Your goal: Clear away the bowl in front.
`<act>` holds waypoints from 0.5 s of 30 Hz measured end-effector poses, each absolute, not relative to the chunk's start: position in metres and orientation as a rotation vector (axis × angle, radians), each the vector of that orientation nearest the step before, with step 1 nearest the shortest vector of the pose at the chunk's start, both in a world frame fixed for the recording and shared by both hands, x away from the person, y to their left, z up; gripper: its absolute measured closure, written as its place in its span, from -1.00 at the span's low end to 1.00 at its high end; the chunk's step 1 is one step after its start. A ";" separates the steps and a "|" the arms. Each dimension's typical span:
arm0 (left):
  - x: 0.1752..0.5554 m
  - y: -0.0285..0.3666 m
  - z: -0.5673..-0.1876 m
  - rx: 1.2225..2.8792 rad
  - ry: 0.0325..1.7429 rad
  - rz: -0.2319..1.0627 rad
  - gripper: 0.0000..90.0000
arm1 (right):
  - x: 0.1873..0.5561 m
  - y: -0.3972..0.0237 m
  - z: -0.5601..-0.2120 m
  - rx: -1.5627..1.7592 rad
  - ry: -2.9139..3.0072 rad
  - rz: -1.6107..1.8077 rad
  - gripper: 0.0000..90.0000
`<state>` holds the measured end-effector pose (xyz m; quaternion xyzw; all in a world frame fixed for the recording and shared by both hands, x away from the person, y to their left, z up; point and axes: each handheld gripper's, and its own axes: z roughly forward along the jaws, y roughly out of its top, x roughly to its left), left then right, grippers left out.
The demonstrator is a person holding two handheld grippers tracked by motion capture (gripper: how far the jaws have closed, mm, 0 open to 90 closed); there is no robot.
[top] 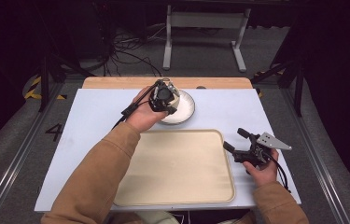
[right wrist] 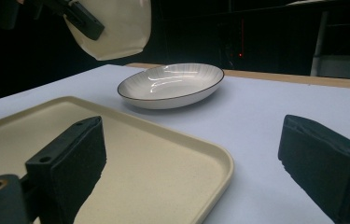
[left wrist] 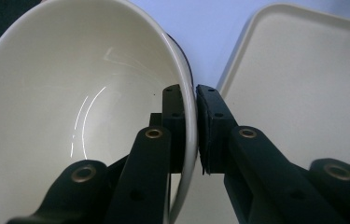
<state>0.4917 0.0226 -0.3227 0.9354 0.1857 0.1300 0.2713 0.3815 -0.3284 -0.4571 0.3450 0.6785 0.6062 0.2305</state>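
Observation:
A cream bowl (left wrist: 70,102) hangs tilted in the air, and my left gripper (left wrist: 190,93) is shut on its rim, one jaw inside and one outside. From above, that gripper (top: 165,100) and the bowl (top: 176,97) hover over a white plate with a dark rim (top: 187,111) at the table's far middle. The right gripper view has the plate (right wrist: 172,86) resting empty on the table, with the bowl (right wrist: 116,28) held above its left side. My right gripper (top: 234,140) stands open beside the right edge of a beige tray (top: 177,168), nothing between its jaws (right wrist: 193,140).
The beige tray (right wrist: 140,163) lies empty on the near half of the white table (top: 98,116). A wooden strip (top: 116,82) runs along the table's far edge. Beyond it stand a white frame's legs (top: 168,42) and loose cables (top: 126,46) on the floor.

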 end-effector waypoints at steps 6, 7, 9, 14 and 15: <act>0.474 0.025 -0.312 2.528 0.450 0.340 0.85 | 0.381 -0.328 -0.457 0.949 1.865 1.666 -0.83; 0.471 0.025 -0.311 2.525 0.448 0.340 0.85 | 0.381 -0.328 -0.457 0.950 1.863 1.666 -0.83; 0.463 0.026 -0.308 2.538 0.438 0.327 0.85 | 0.381 -0.328 -0.457 0.951 1.860 1.663 -0.84; 0.448 0.026 -0.306 2.550 0.406 0.312 0.85 | 0.381 -0.328 -0.457 0.948 1.861 1.661 -0.85; 0.445 0.026 -0.305 2.554 0.397 0.311 0.85 | 0.381 -0.328 -0.457 0.947 1.860 1.662 -0.85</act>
